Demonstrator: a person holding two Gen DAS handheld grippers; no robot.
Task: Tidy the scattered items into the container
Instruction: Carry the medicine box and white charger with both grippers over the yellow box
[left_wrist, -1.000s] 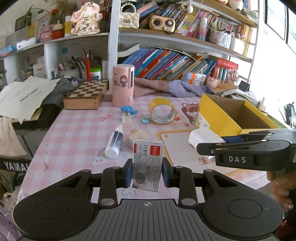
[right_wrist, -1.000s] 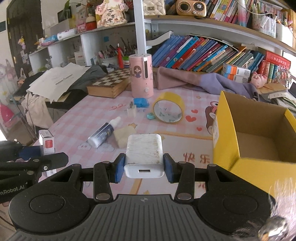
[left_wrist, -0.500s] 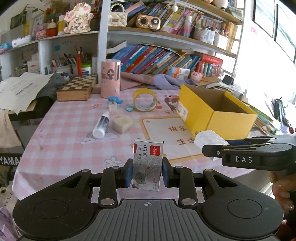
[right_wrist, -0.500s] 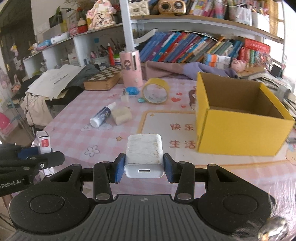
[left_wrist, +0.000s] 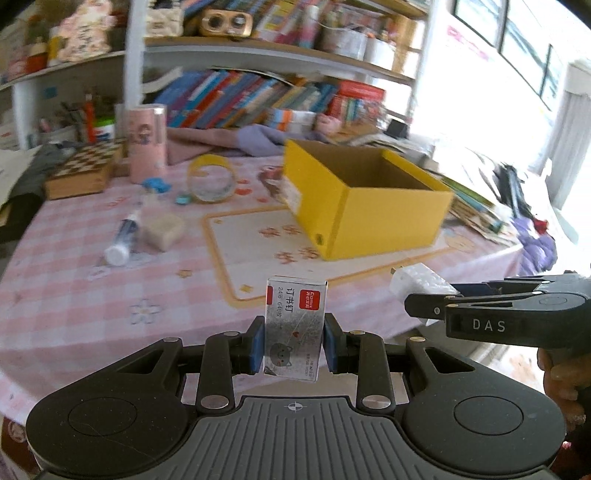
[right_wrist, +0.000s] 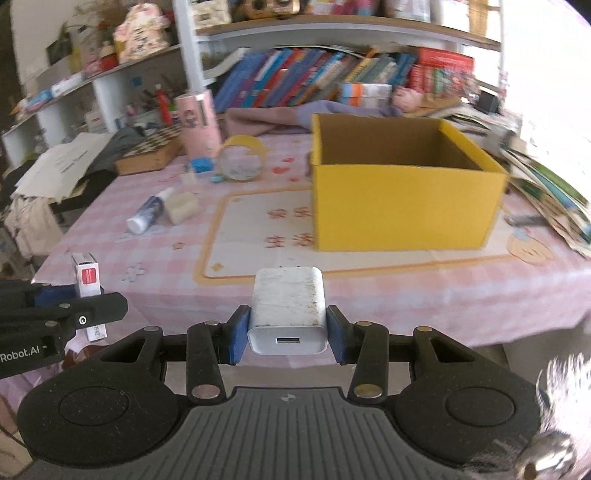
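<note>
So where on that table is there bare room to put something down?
The pale mat in front of the yellow box is bare, as is the checked cloth near the table's front edge. It is crowded around the tape roll, bottle and pink cylinder.

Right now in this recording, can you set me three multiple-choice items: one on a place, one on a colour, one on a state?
1. Where does the yellow tape roll stand?
A. inside the box
B. on the pink checked tablecloth, left of the box
C. on a shelf

2. What colour is the outside of the open cardboard box?
A. yellow
B. blue
C. white

3. What is the right gripper doing?
A. its jaws stand open and empty
B. its jaws are closed on the white USB charger block
C. its jaws are closed on a bottle

Answers: 1 B, the roll stands on the cloth near the pink cylinder. 2 A, the box's walls are yellow. 3 B, both blue pads press the charger's sides.
</note>
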